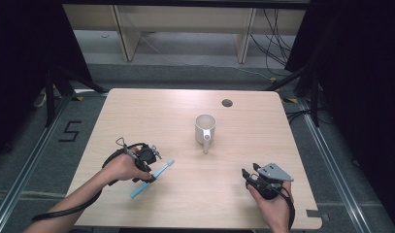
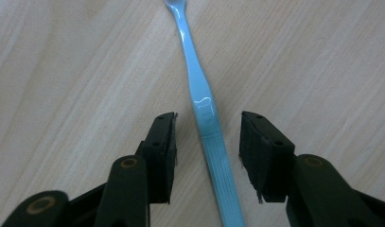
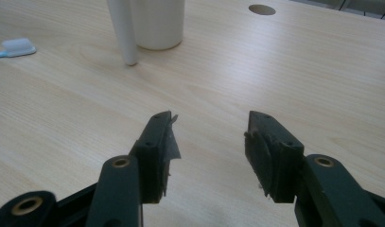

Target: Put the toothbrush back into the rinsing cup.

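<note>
Getting ready to grab the light blue plastic toothbrush (image 2: 206,113)

The left gripper (image 2: 208,142) sits wide open around its handle; it should probably squeeze straight. The right gripper (image 3: 210,142) is open too.

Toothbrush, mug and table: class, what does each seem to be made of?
Toothbrush: probably glossy blue plastic, given the bright highlights on its handle.
Mug: likely ceramic, smooth and white, though the look leaves plastic open.
Table: pale wood-grain surface, matte; possibly laminate.

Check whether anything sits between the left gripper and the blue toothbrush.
Nothing visible does. The left gripper is open, its jaws standing on either side of the blue toothbrush handle with bare table in the gaps. The white mug stands well away.
</note>
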